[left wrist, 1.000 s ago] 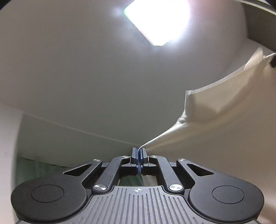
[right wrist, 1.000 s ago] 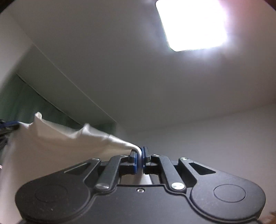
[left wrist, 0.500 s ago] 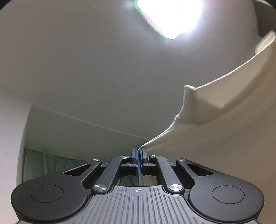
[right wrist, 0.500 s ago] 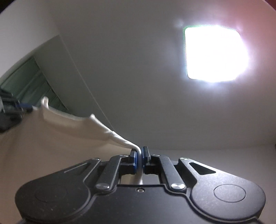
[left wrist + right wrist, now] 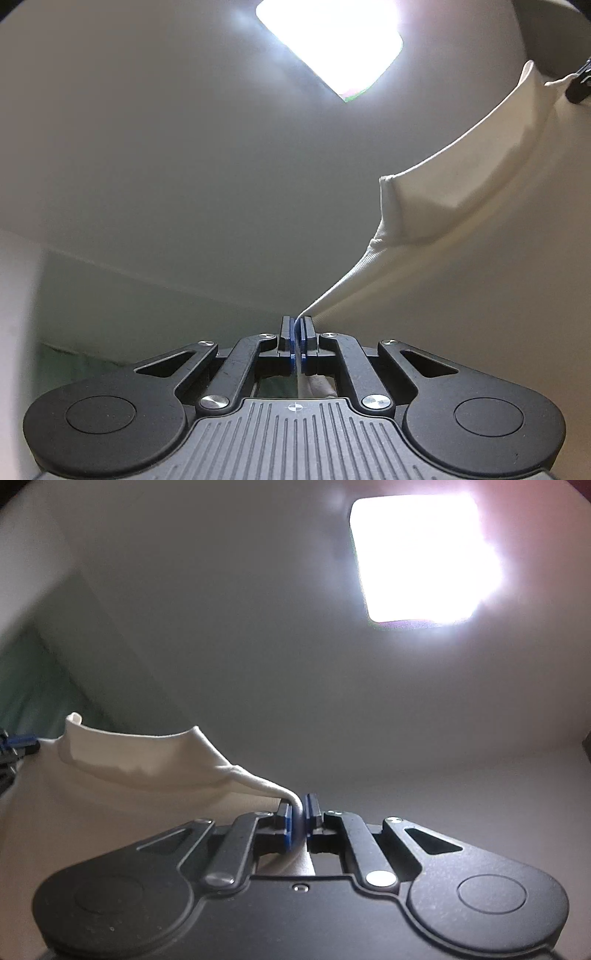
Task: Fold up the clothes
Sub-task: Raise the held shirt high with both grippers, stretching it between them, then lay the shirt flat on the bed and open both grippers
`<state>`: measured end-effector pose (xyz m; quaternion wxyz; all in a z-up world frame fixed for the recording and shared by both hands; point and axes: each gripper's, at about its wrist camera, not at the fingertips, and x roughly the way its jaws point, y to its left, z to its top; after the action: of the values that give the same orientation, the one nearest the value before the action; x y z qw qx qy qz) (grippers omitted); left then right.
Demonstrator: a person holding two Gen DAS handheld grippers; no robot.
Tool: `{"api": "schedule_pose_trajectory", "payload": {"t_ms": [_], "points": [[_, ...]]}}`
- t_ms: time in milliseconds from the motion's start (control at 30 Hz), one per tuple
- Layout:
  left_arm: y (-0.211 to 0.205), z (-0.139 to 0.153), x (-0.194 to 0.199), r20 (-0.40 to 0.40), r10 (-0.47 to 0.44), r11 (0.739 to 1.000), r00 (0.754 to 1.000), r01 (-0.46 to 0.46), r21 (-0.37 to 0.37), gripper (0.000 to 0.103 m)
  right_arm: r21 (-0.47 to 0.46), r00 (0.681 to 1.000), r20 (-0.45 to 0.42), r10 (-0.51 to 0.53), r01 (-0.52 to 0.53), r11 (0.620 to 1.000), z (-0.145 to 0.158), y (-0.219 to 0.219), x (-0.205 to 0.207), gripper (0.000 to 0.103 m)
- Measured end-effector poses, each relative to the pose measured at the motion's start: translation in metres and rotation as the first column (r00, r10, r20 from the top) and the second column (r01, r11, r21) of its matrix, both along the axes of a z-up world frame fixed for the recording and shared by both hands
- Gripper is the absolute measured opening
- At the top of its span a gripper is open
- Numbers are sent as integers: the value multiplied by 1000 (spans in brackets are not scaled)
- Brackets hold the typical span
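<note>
A cream-white garment (image 5: 480, 258) hangs stretched between both grippers, with its ribbed collar (image 5: 424, 206) standing up along the top edge. My left gripper (image 5: 297, 325) is shut on one shoulder edge of the cloth, which runs off to the right. At the top right of the left wrist view the other gripper (image 5: 580, 85) shows as a dark tip on the cloth. My right gripper (image 5: 299, 808) is shut on the white garment (image 5: 129, 794), whose collar (image 5: 147, 749) spreads to the left. Both cameras point up at the ceiling.
A bright square ceiling light (image 5: 332, 40) glares overhead, also seen as a ceiling light (image 5: 424, 557) in the right wrist view. Green curtains (image 5: 26, 686) hang at the left. The table is not in view.
Both grippers have tilted and shifted while holding the garment aloft. The collar now shows broader in the right wrist view, and the ceiling light has drifted in both views.
</note>
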<state>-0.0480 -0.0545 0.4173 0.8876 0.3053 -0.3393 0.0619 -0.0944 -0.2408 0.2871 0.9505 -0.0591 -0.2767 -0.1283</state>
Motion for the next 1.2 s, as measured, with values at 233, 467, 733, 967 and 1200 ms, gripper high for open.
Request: {"api": "schedule_pose_trajectory", "payload": {"t_ms": [233, 467, 733, 967, 1200], "points": [[-51, -86, 203, -369, 27, 994, 929, 13, 107, 3, 83, 939, -343, -3, 33, 996, -98, -52, 200, 7], [-137, -197, 404, -660, 131, 975, 740, 26, 223, 3, 130, 791, -611, 15, 82, 988, -223, -98, 396, 6], [-145, -300, 488, -872, 128, 988, 472, -141, 68, 3, 94, 509, -859, 51, 58, 994, -312, -63, 496, 6], [-56, -412, 411, -908, -214, 962, 361, -84, -261, 3, 178, 348, -931, 113, 159, 971, -356, -96, 509, 12], [-27, -423, 336, -862, -436, 889, 260, -26, -457, 4, 421, 443, -835, 326, 132, 898, -317, -150, 432, 32]]}}
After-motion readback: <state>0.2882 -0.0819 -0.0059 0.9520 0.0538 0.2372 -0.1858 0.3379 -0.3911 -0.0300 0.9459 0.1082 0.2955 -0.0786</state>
